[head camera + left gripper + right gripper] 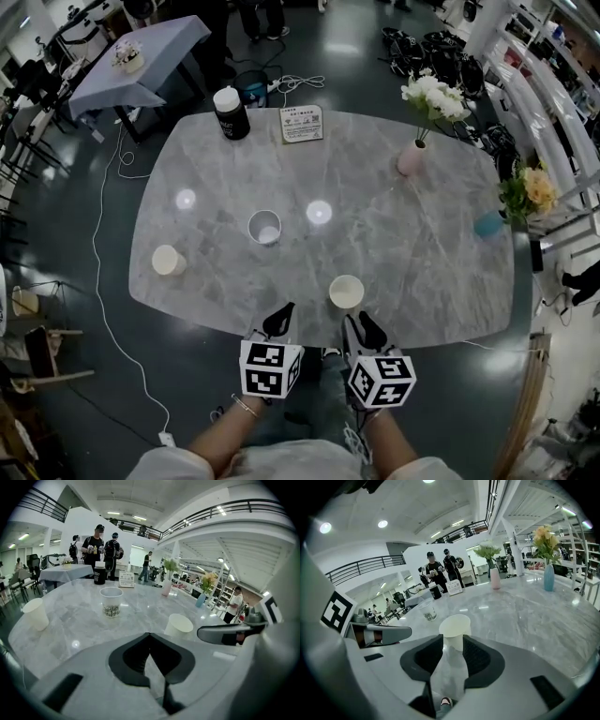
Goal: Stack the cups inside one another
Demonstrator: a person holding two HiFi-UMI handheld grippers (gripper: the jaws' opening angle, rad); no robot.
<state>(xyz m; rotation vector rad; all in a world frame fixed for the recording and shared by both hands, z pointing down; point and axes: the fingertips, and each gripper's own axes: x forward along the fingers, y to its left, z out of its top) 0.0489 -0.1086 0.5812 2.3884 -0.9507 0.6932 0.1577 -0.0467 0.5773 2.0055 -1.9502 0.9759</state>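
Note:
Three cups stand apart on the grey marble table (422,272): a cream cup (167,260) at the left, a clear printed cup (264,227) in the middle, and a second cream cup (346,292) near the front edge. My right gripper (362,328) hovers at that edge just behind the second cream cup (454,629); its jaws stand open with nothing between them. To its left my left gripper (279,321) is shut and empty. In the left gripper view its closed tips (149,634) point toward the clear cup (111,602), with the near cream cup (179,625) to the right.
At the table's far side stand a black canister with a white lid (231,112) and a sign card (302,123). A pink vase of white flowers (411,157) and a blue vase (488,223) are at the right. People (96,545) stand beyond the table.

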